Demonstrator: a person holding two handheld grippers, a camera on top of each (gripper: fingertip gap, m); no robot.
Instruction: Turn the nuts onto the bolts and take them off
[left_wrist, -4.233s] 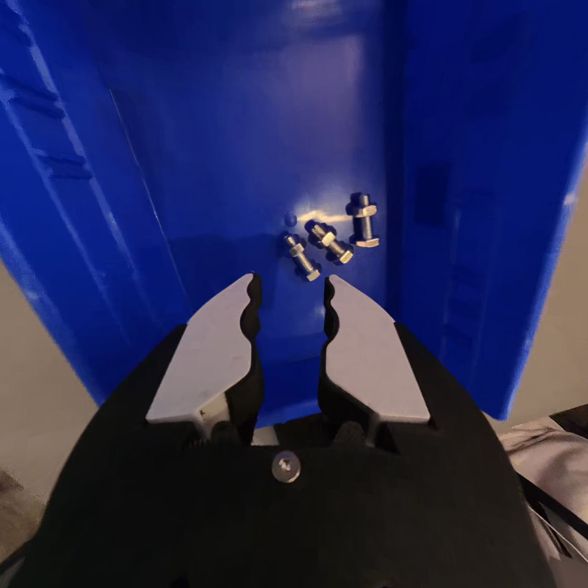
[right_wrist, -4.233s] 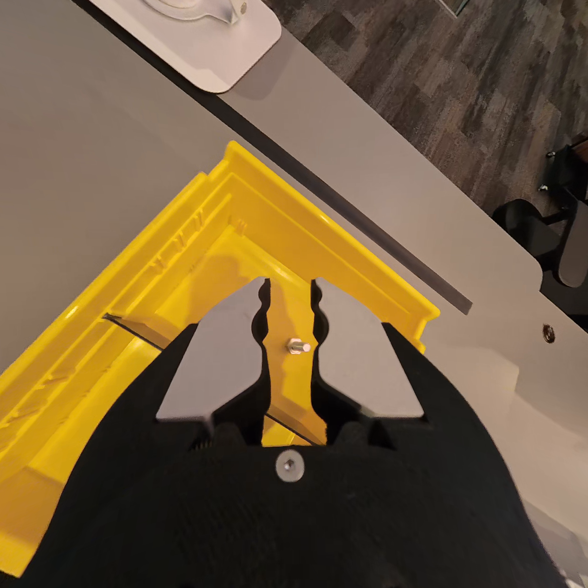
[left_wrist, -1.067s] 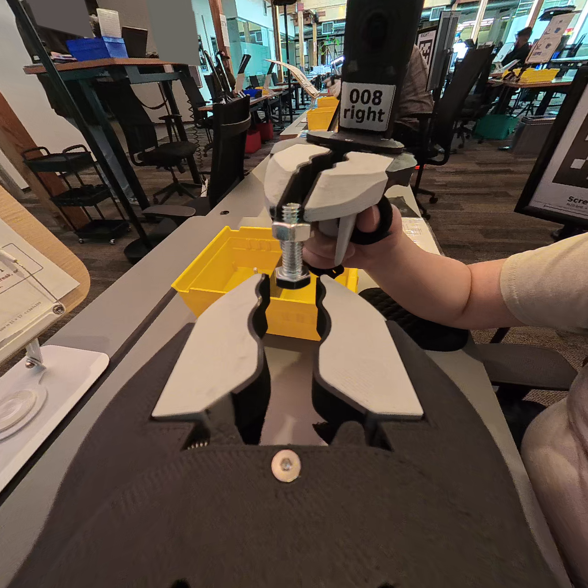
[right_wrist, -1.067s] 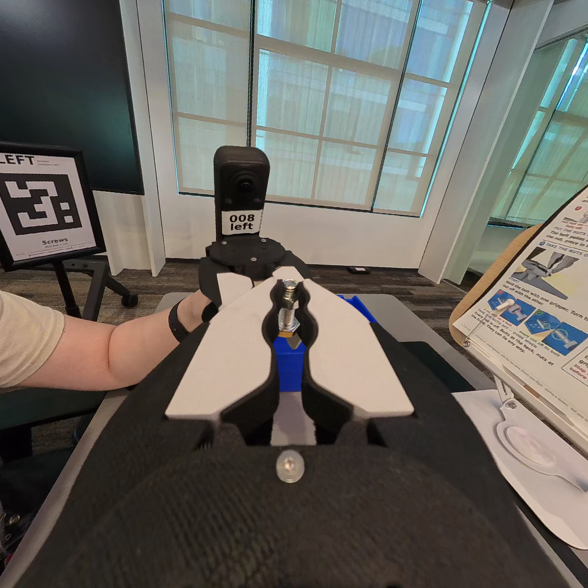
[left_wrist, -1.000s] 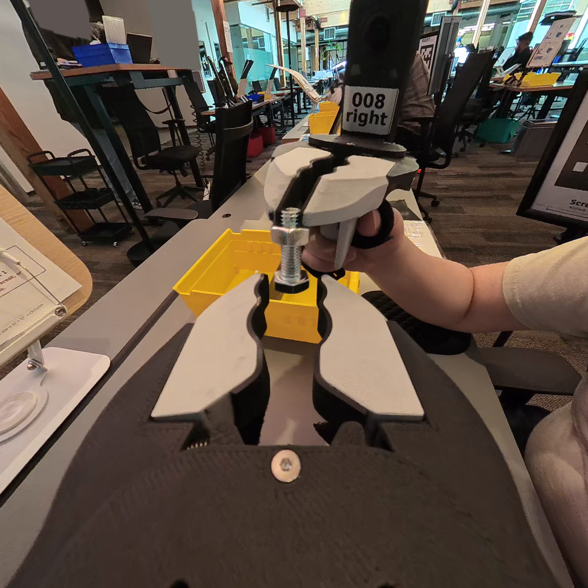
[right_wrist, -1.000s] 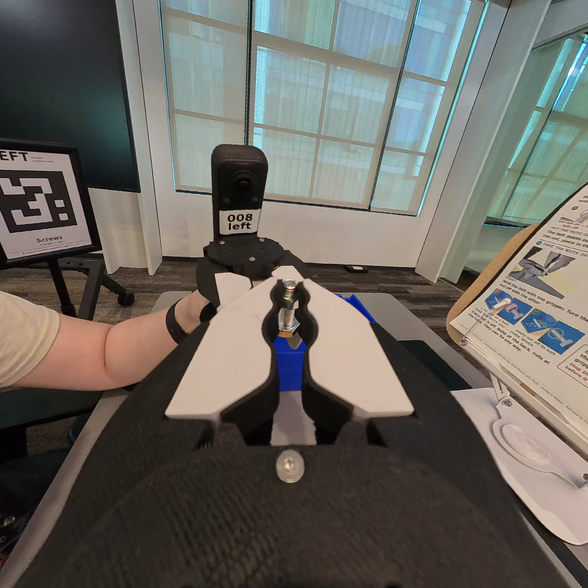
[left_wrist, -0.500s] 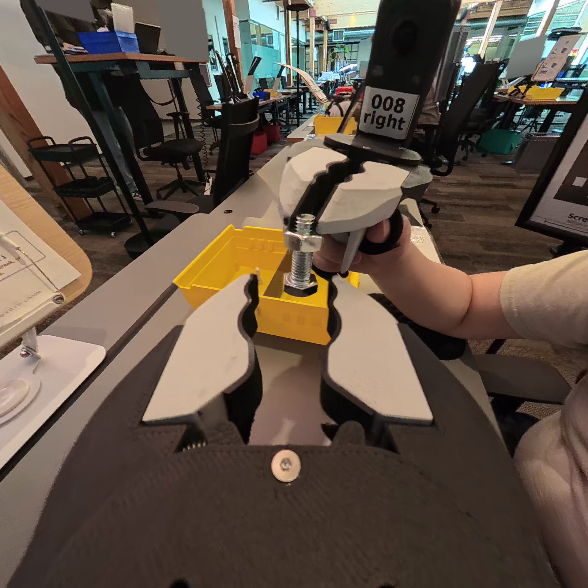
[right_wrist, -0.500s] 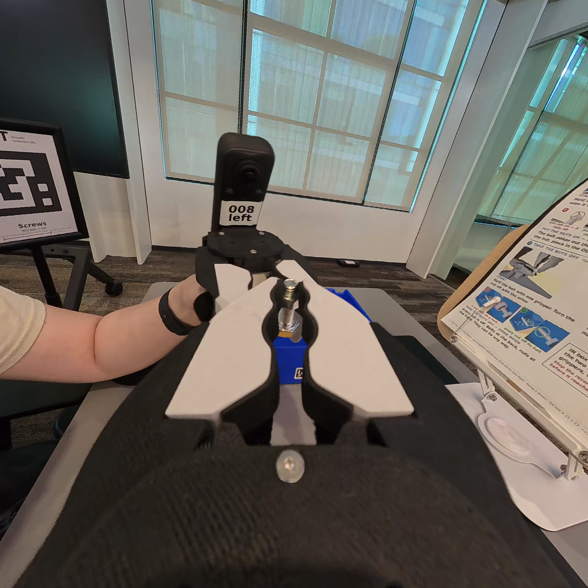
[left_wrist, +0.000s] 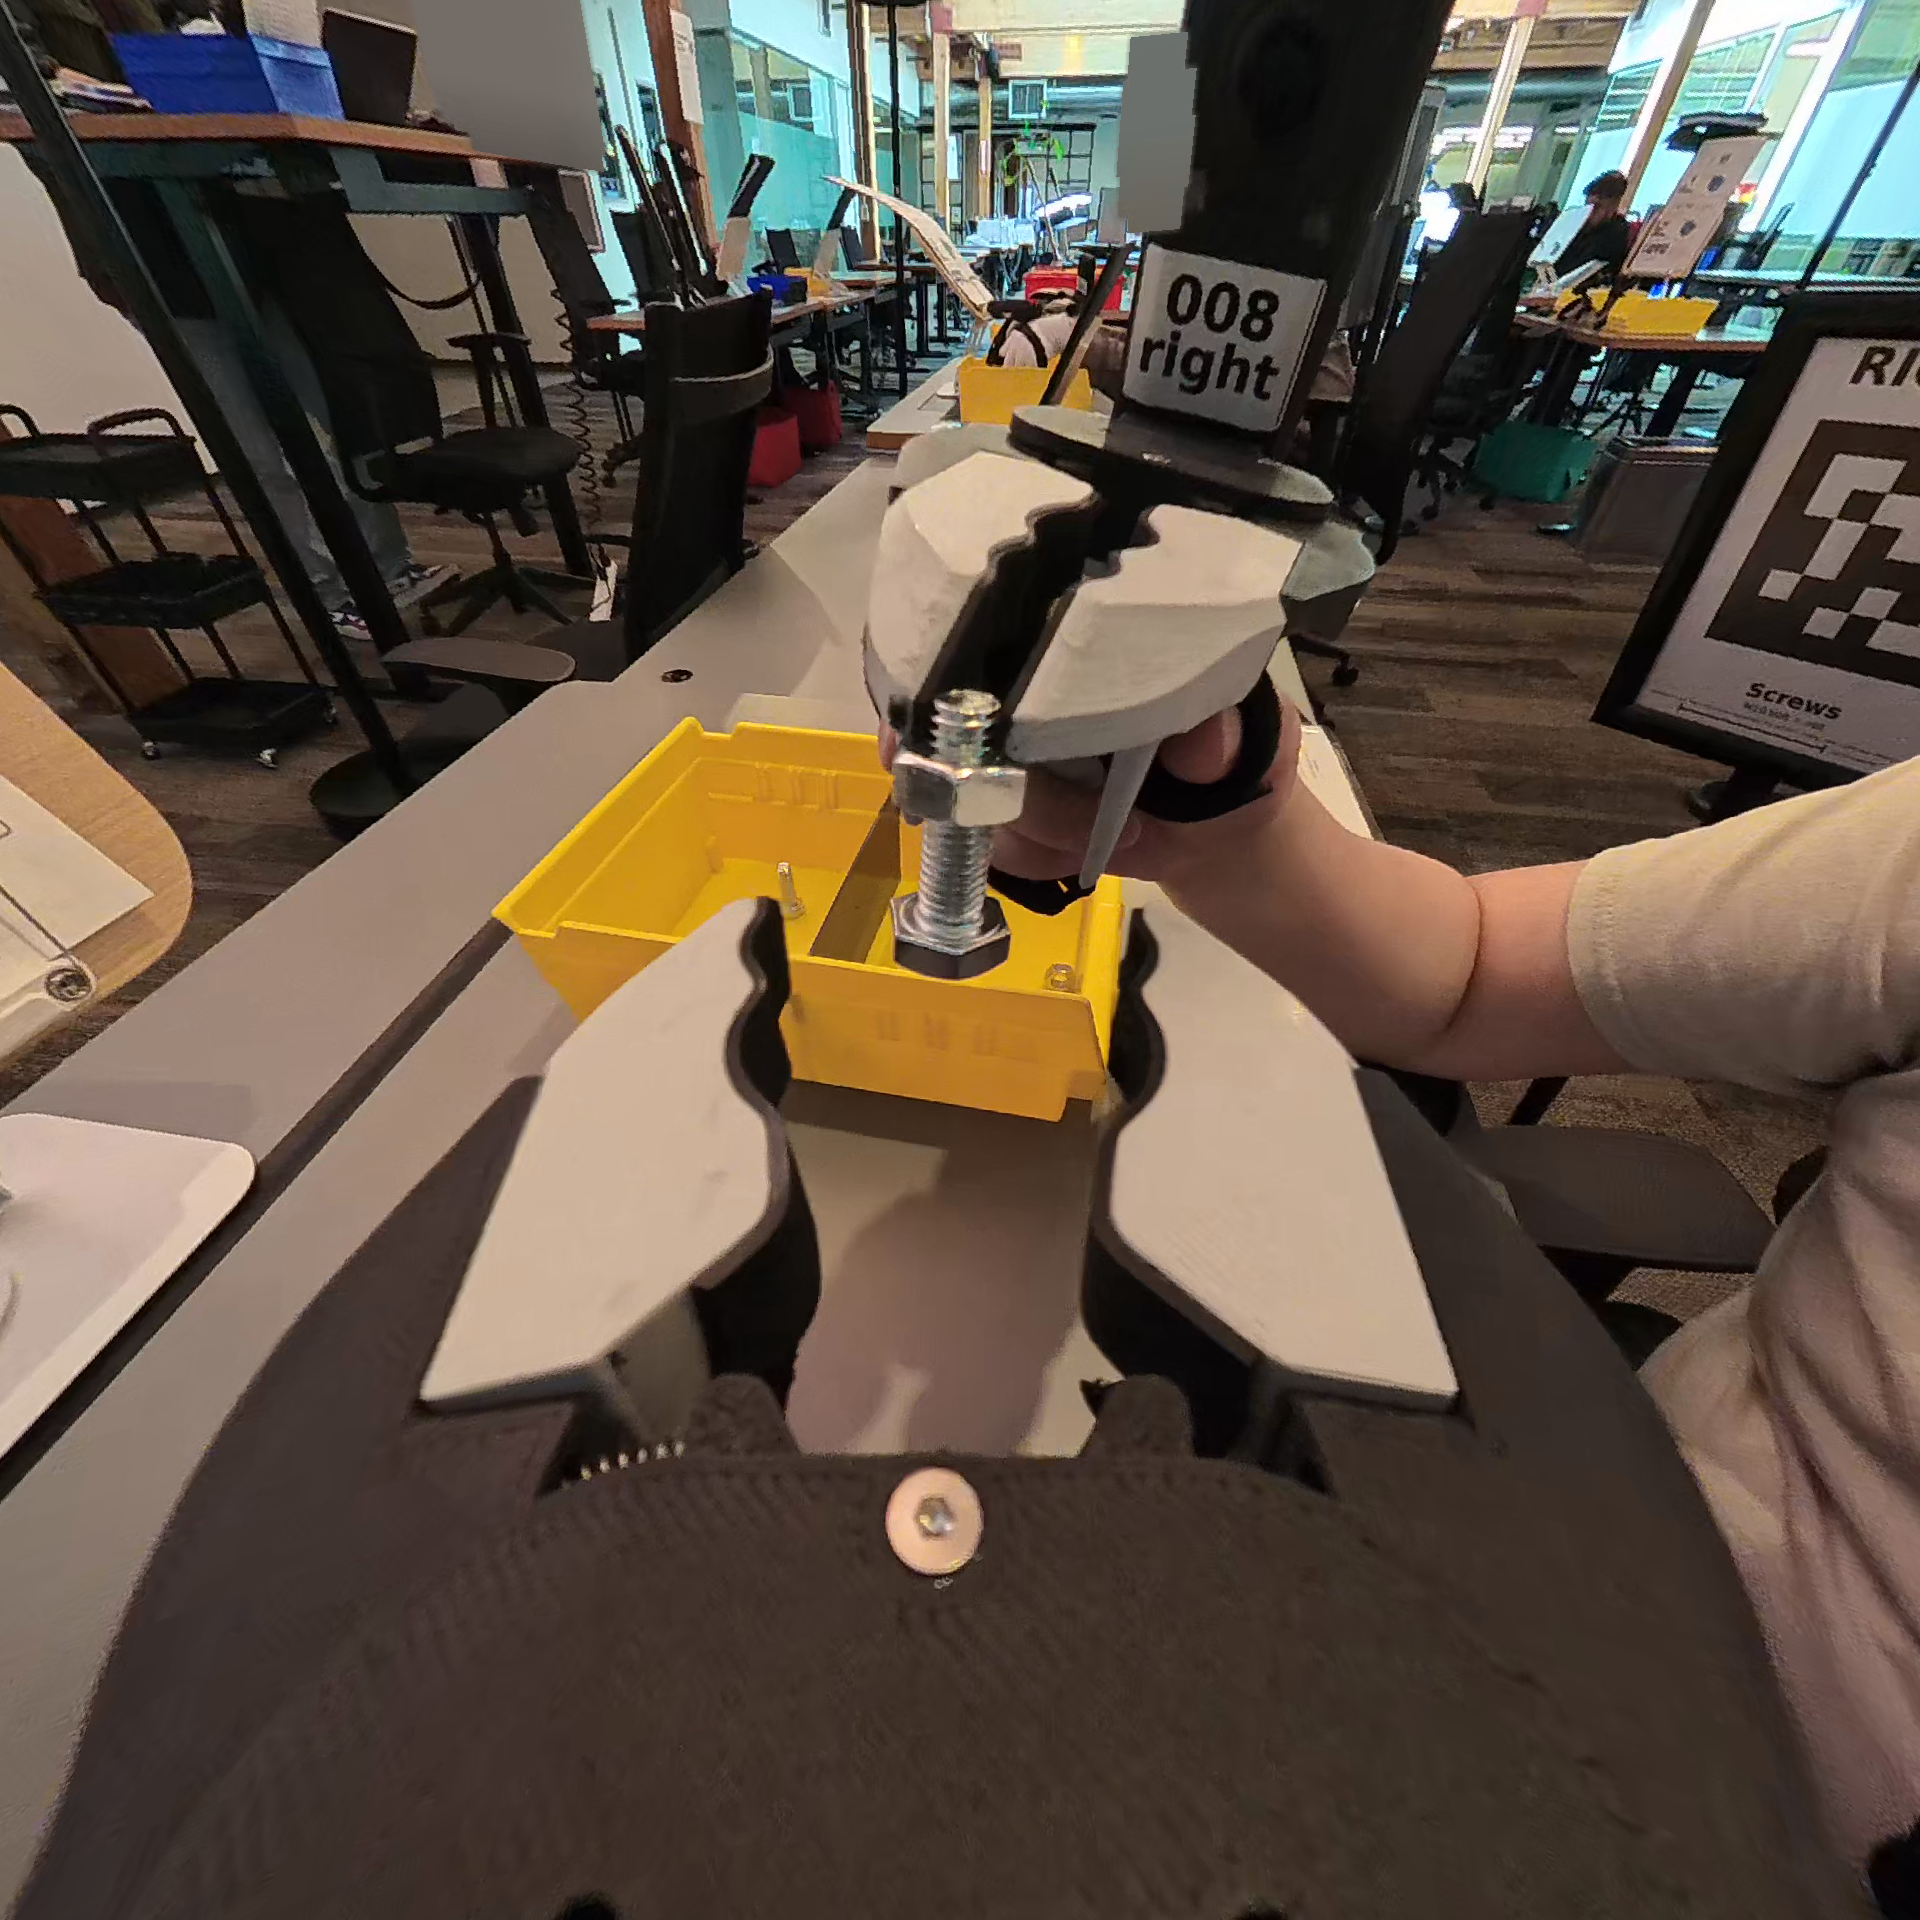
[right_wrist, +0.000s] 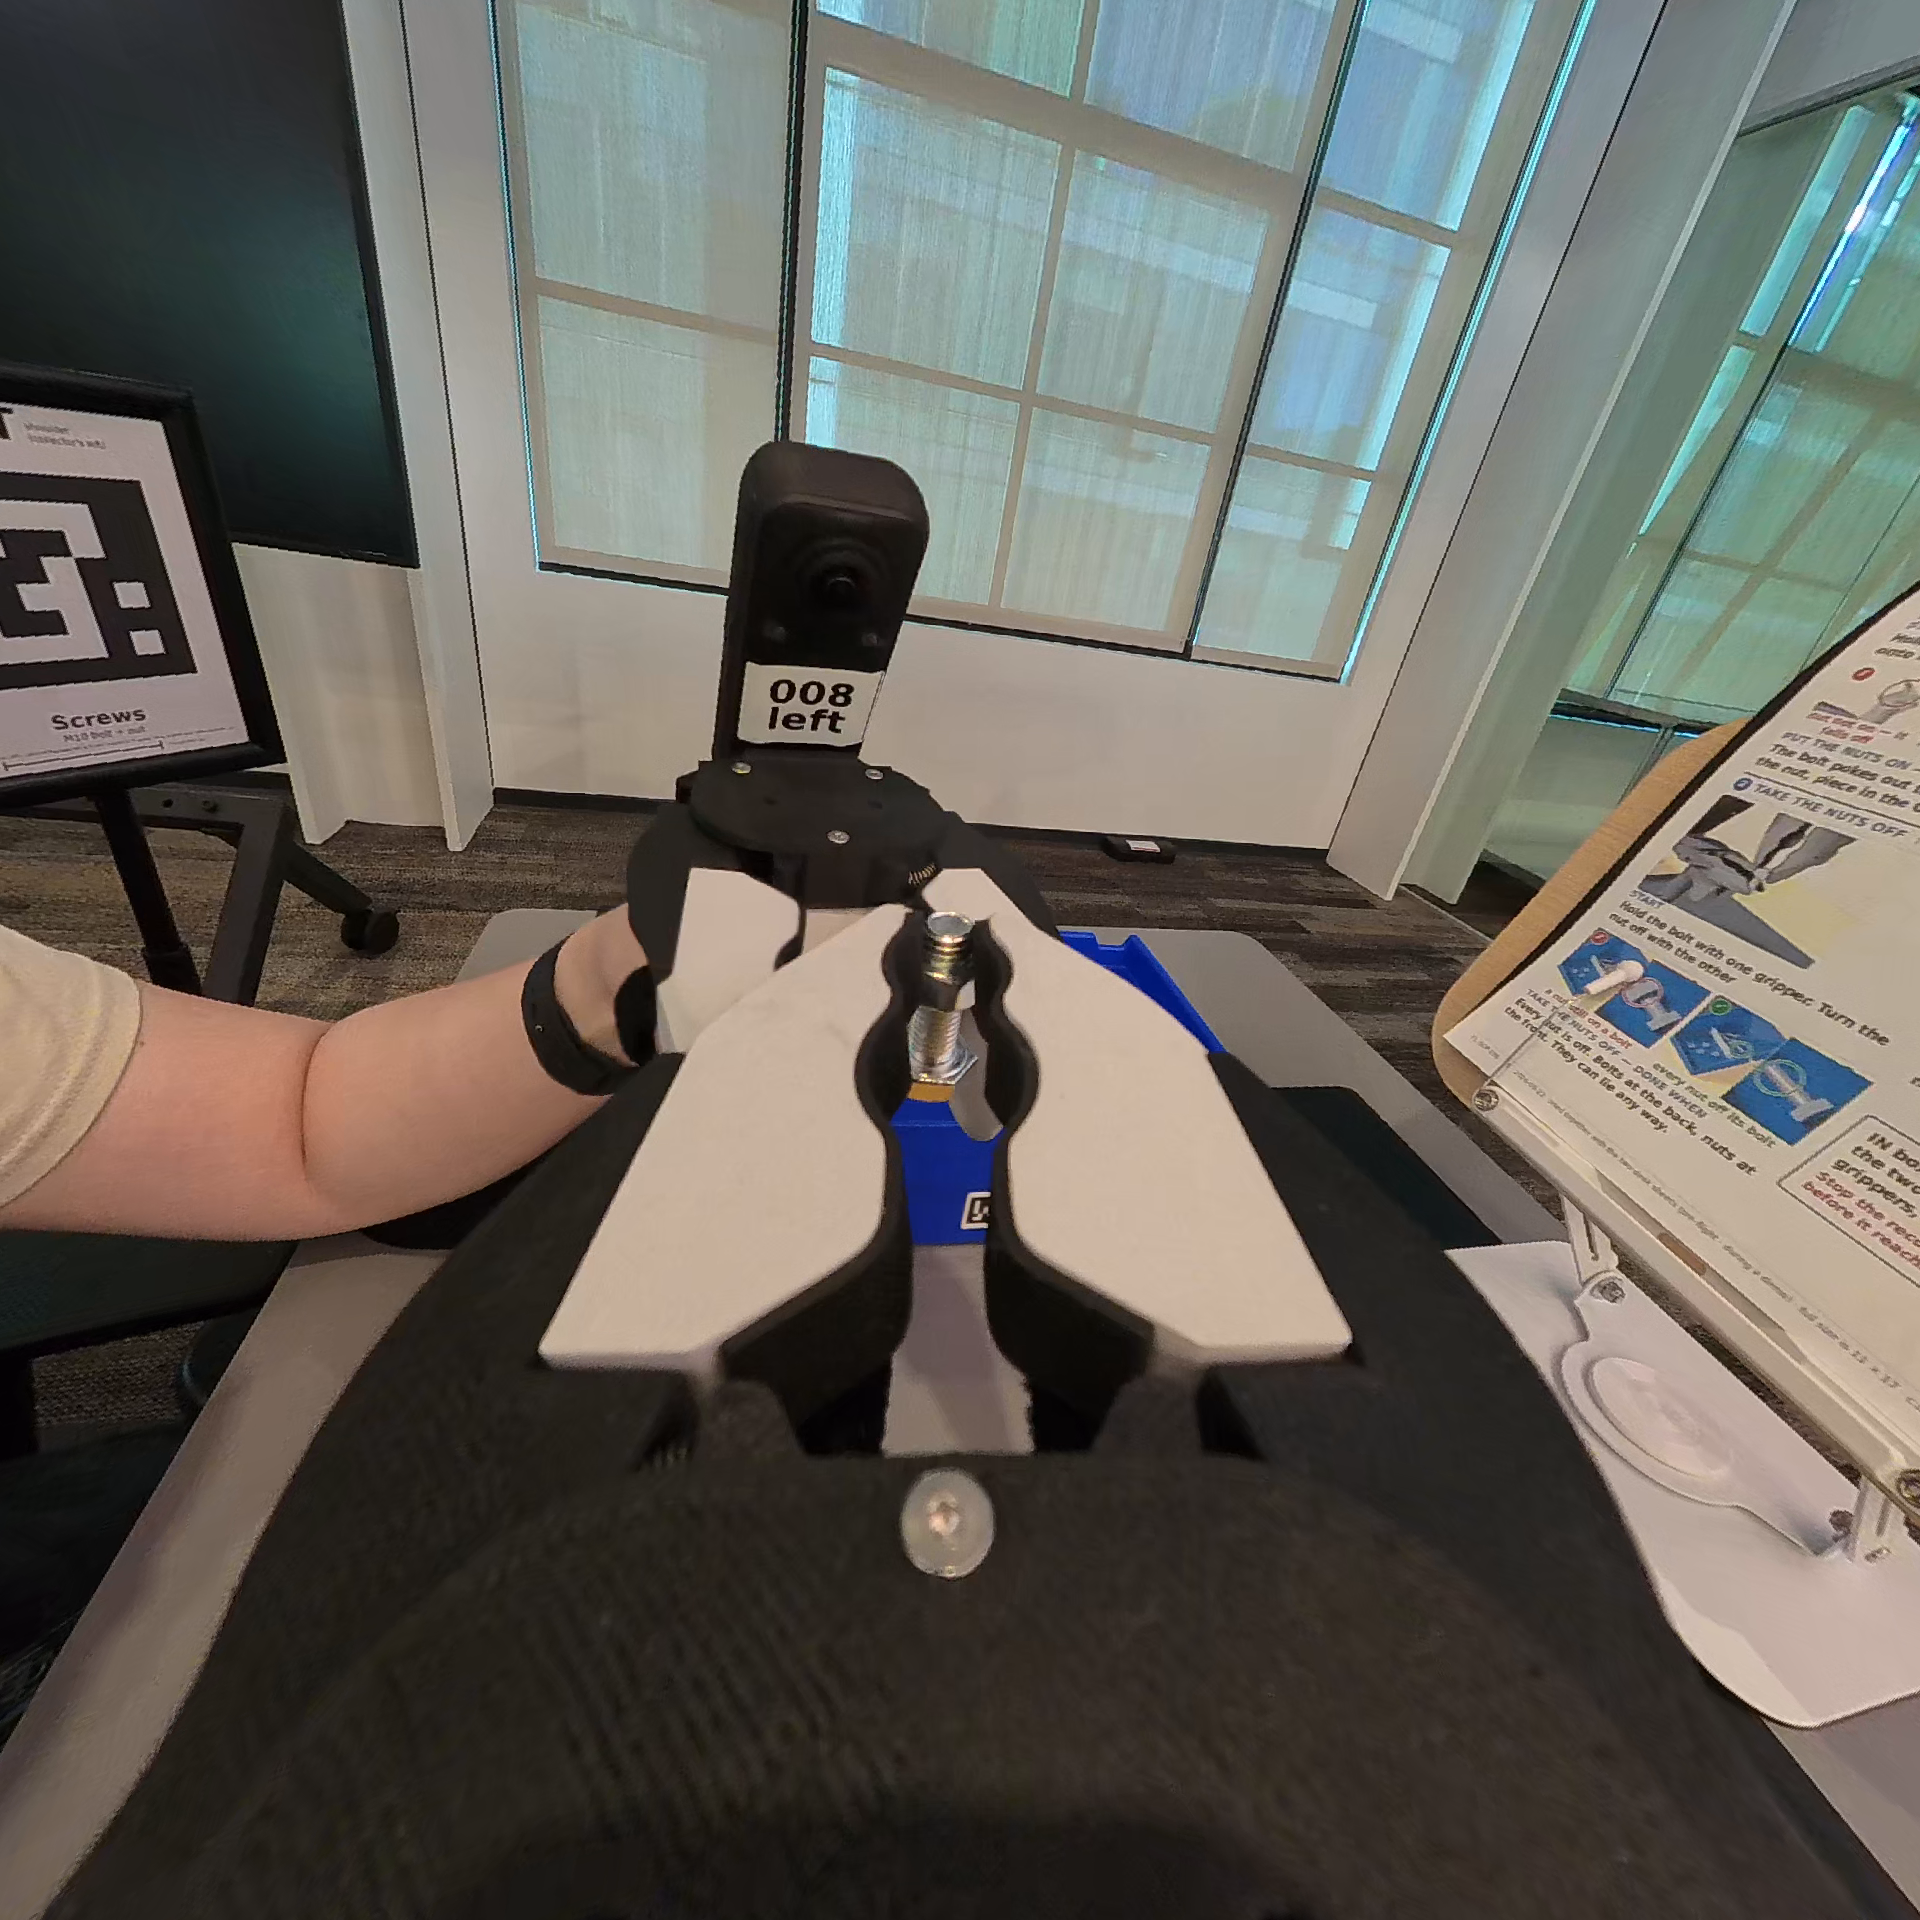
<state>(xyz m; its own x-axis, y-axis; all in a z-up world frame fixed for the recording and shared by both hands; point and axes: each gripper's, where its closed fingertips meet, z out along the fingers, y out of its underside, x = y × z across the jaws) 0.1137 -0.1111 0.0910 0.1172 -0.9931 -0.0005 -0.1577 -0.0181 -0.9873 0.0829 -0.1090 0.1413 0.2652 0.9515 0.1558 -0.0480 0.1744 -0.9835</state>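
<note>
A silver bolt hangs upright, head down, with a silver nut near its top end. My right gripper is shut on the nut and carries nut and bolt above the table. It also shows in the left wrist view. My left gripper is open, one finger on each side of the bolt head, not touching it. Its fingers show behind the bolt in the right wrist view.
A yellow bin behind the bolt holds a small bolt and a loose nut. A blue bin stands on the grey table. An instruction sheet on a stand is to one side. A marker sign stands beyond the table. Left tips to right tips: about 5 cm.
My left gripper has opened and let go of the bolt head. The right gripper has kept its hold and tilted a little.
</note>
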